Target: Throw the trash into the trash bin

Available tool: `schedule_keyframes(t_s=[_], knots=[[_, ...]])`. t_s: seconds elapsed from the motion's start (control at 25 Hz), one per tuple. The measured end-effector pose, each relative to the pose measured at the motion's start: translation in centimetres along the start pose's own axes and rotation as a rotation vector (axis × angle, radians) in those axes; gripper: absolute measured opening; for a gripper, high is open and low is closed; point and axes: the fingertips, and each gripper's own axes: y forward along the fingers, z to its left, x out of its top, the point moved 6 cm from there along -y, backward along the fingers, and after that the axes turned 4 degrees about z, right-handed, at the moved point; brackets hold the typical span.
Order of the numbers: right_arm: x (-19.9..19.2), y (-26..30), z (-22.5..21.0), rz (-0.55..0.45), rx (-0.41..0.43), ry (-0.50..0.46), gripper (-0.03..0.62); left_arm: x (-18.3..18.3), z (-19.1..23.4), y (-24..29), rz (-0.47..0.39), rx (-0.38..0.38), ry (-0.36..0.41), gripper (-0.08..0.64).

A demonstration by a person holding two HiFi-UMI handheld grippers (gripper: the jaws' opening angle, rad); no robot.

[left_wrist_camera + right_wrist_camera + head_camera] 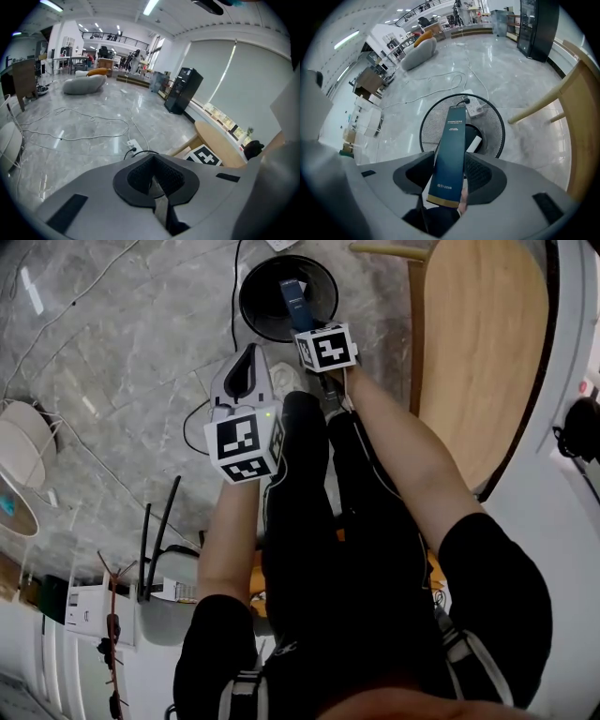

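The right tongs (449,174) pinch a slim dark-teal carton (451,150) by its lower end, directly above the round black mesh trash bin (493,123) on the grey marble floor (440,79). The left tongs (156,183) are pressed together with nothing between them.

Two grippers in all, a left gripper (156,186) and a right gripper (448,180). One dark blue box (450,152), one mesh trash bin (431,123), one white item (474,144), one wooden bench (483,343).

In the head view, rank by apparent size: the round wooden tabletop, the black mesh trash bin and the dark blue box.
1. round wooden tabletop
2. black mesh trash bin
3. dark blue box, clearly smallest, though held nearer the camera
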Motion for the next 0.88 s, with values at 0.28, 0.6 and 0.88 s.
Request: schedule_keyframes(t_s=[0.28, 0.6, 0.88], knots=[[1.2, -0.4, 0.5, -0.081, 0.046, -0.022, 0.202, -0.5, -1.1, 0.5, 0.003, -0.012, 0.004, 0.012], [2.8, -12.5, 1.6, -0.531, -0.002, -0.103, 0.014, 0.6, -4.0, -0.5, -0.031, -0.021, 0.027, 0.012], [0.0, -26.3, 1.1, -0.863, -0.078, -0.074, 0.012, 3.4, -9.4, -3.3, -0.12, -0.038, 0.063, 0.012]])
